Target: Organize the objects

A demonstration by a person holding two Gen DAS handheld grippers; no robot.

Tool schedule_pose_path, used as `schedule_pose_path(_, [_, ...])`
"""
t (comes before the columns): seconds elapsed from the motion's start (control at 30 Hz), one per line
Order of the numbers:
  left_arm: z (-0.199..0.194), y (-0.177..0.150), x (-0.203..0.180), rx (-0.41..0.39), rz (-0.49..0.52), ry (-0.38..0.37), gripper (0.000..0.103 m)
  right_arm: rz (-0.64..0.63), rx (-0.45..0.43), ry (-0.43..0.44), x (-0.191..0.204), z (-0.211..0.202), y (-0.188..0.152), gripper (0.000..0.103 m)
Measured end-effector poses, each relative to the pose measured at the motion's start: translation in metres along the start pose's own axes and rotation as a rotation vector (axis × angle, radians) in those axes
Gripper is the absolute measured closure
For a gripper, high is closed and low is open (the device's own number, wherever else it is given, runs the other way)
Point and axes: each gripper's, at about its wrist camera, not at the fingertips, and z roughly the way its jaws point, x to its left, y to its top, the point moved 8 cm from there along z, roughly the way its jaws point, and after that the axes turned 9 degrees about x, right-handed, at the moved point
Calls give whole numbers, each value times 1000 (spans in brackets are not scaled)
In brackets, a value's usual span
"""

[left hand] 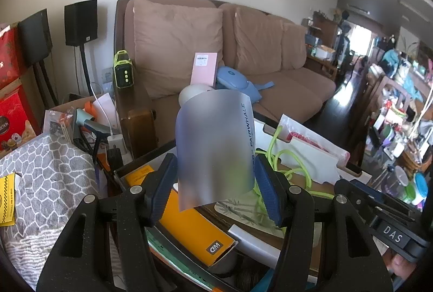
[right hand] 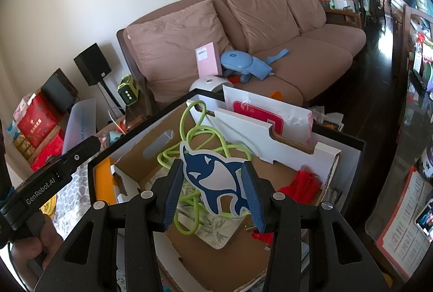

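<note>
Whale sticker (right hand: 216, 181) upright, nose up, pinched in right gripper (right hand: 213, 193)

A cardboard box (right hand: 349, 154) holds a green cord (right hand: 189, 135), red cloth (right hand: 305, 183) and a white board (right hand: 249, 127).

The box (right hand: 349, 154) is open at the top, so a gripper can come in from above. Its middle is crowded: the green cable (right hand: 194, 140) lies in loops there, and the white board (right hand: 259, 135) stands along the far wall with the bag (right hand: 273, 105) behind it. The red cloth (right hand: 303, 186) fills the right corner. Bare cardboard floor shows near the front right edge. At the left wall the orange box (left hand: 194, 221) takes the room. The left gripper (left hand: 213, 189) is just beside the box's left edge, the sofa (right hand: 297, 62) behind the far edge.
</note>
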Motion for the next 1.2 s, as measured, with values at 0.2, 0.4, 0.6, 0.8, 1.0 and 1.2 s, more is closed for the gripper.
schedule_pose_path(0.2, [2,-2,0,8,2,-3,47,1,6,-1,-2,2,-2,58])
schedule_pose_path(0.4, [4,-3,0,20,1,-6,47,2,16,-3,-2,4,-3,58])
schedule_pose_path(0.6, [7,-4,0,36,6,-7,47,-3,26,-6,-1,6,-6,58])
schedule_pose_path(0.8, [10,-7,-3,49,21,-9,47,-4,37,-11,0,9,-7,58])
schedule_pose_path(1.0, [12,-9,-7,58,33,-10,47,-7,68,-13,0,15,-10,57])
schedule_pose_path(1.2, [15,-11,-10,70,43,-15,47,-10,73,-17,1,16,-10,57])
